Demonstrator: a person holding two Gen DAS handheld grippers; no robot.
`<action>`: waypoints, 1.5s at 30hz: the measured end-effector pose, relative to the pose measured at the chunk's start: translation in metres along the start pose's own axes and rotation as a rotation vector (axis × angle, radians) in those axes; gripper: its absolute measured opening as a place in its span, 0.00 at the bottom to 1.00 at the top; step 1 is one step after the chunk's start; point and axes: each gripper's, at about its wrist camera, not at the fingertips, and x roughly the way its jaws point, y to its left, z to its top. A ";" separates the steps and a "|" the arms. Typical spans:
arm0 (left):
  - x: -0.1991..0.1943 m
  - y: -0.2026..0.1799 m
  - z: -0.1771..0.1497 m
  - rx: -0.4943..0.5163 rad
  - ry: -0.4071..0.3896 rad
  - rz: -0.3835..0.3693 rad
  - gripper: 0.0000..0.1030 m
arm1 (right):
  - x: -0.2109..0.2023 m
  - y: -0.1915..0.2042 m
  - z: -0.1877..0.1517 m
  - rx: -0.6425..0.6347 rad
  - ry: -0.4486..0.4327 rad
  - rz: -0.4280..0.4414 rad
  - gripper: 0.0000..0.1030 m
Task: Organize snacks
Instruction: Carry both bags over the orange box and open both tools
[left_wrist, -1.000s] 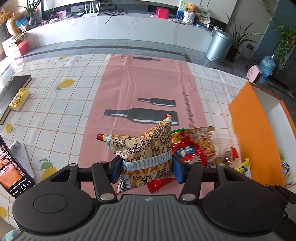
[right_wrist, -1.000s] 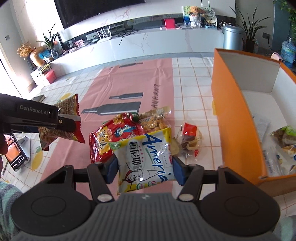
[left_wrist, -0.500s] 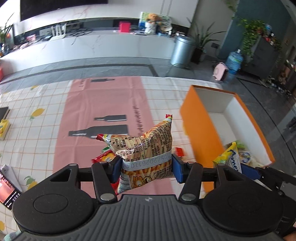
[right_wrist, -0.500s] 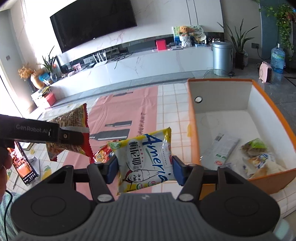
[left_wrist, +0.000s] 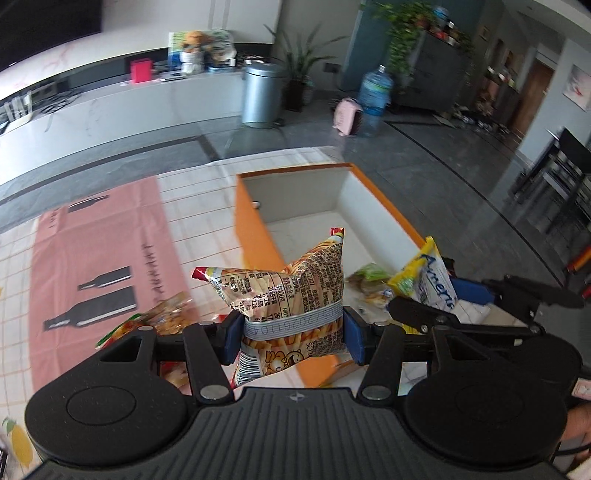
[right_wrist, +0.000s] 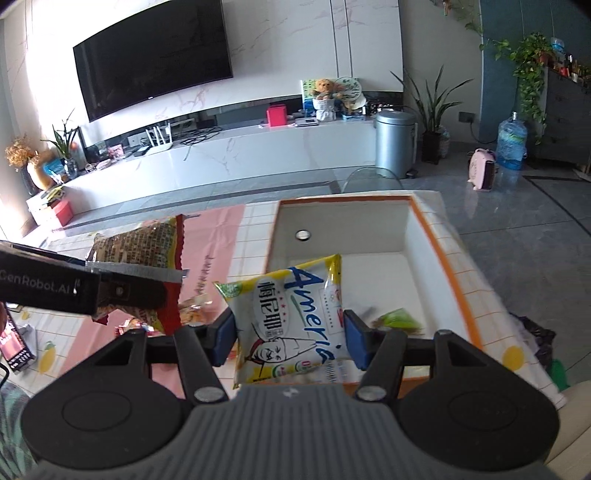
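Fingers (left_wrist: 291, 334) of the left gripper are clamped on a fries bag (left_wrist: 291, 295); those of the right (right_wrist: 290, 341) on a yellow bag (right_wrist: 291, 317). Both bags are carried over the box (right_wrist: 421, 236) ahead. Release inside is called for next.

A yellow-and-white snack packet (right_wrist: 291, 317) printed in blue is clamped between the blue pads of the right gripper (right_wrist: 290, 338) and is held above the near part of an orange box (right_wrist: 445, 254) with a white inside, where a green-wrapped item (right_wrist: 397, 319) is seen on the floor of the box. To the left, a red-edged chip bag (right_wrist: 144, 258) is pinched in the left gripper (right_wrist: 159, 291), over the pink strip (right_wrist: 214, 240) of the checked tablecloth (right_wrist: 469, 273). More snack packets (right_wrist: 192, 308) are seen lying on the cloth beneath that bag, though blurred.
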 end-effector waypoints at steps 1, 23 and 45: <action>0.006 -0.004 0.004 0.014 0.009 -0.011 0.60 | 0.001 -0.006 0.002 -0.006 0.004 -0.005 0.56; 0.165 -0.046 0.056 0.613 0.275 -0.077 0.60 | 0.160 -0.086 0.047 -0.364 0.373 0.112 0.56; 0.189 -0.048 0.042 0.754 0.345 -0.098 0.80 | 0.184 -0.072 0.027 -0.572 0.467 0.137 0.57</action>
